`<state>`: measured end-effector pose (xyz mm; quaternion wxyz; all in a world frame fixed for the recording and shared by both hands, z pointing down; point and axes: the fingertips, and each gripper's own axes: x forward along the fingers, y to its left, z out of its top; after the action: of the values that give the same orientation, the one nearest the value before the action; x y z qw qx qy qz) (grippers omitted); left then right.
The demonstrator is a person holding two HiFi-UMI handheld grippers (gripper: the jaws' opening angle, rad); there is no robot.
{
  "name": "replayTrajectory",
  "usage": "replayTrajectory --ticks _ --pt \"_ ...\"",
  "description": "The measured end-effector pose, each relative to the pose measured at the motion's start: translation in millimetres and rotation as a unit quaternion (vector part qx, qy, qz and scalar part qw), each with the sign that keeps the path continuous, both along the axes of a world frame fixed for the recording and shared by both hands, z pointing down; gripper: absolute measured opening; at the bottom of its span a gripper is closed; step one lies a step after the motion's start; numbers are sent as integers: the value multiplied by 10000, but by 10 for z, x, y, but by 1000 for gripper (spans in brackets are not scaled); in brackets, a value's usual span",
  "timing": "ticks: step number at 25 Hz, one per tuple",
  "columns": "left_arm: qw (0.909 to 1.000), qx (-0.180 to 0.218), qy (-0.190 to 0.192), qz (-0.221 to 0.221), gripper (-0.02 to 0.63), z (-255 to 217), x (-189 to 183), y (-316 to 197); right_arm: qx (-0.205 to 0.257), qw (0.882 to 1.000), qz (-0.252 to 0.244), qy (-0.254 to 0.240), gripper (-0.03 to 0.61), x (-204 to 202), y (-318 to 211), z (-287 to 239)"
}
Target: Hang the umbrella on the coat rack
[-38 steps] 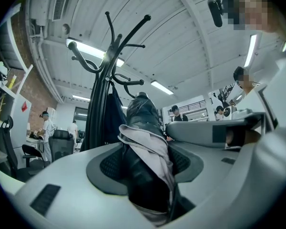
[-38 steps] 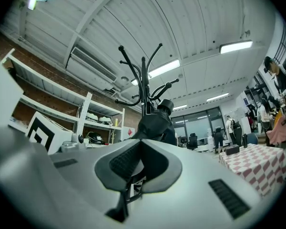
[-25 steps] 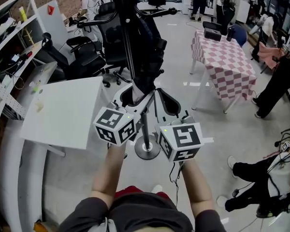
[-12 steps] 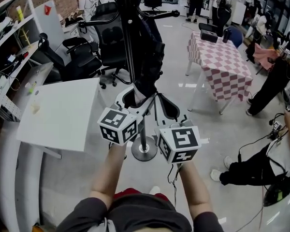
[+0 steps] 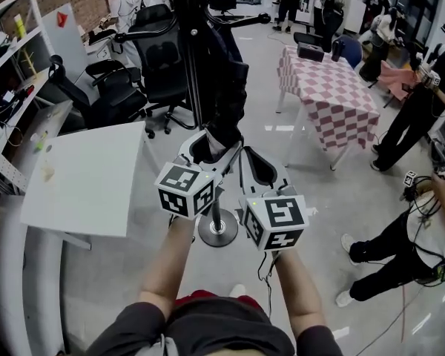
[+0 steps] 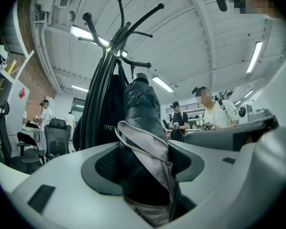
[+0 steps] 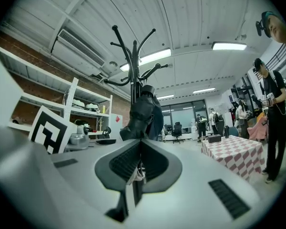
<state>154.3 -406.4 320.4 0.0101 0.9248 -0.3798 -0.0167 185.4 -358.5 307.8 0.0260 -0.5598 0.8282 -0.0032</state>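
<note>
The black coat rack stands straight ahead, its round base on the floor. A folded black umbrella with pale lining hangs down along the pole from the hooks. My left gripper is closed wide around its lower end. In the left gripper view the umbrella fills the gap of the left gripper, with the rack behind. My right gripper sits just right of it. In the right gripper view the right gripper is nearly closed on a thin pale fold below the umbrella.
A white table stands at the left, with shelves beyond it. Black office chairs crowd behind the rack. A checked table is at the right. A standing person and a person low on the floor are at the right.
Both grippers and the umbrella keep their places. The head view has drifted a little, and the people at the right have shifted across the floor.
</note>
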Motion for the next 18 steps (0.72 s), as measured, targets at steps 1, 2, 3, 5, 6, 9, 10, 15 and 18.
replayTrajectory --ticks 1,2,3,5,6,9,10,15,18 --pt "10000 -6 2 -14 247 1 1 -8 -18 10000 36 1 17 11 1 10" --pt "10000 -10 12 -23 249 4 2 -14 -34 10000 75 1 17 25 2 22" --pt "10000 -13 26 -30 250 8 4 -19 -49 9999 117 -1 17 40 2 35" --pt "10000 -22 67 -51 256 21 3 -24 -77 9998 202 -5 17 63 6 66" --pt "9999 -33 95 -65 261 30 -4 -24 -95 9997 240 -6 17 69 9 84" --pt "9997 -103 200 -83 282 65 -34 -22 -162 9993 332 -5 17 80 14 137" --pt "9996 -137 236 -70 282 81 -41 -23 -183 9992 358 -6 17 86 13 153" --pt "9987 -289 412 99 282 164 -84 5 -239 9987 457 14 17 44 15 202" --pt "9981 -305 499 212 282 171 -108 63 -268 9983 511 13 17 12 38 219"
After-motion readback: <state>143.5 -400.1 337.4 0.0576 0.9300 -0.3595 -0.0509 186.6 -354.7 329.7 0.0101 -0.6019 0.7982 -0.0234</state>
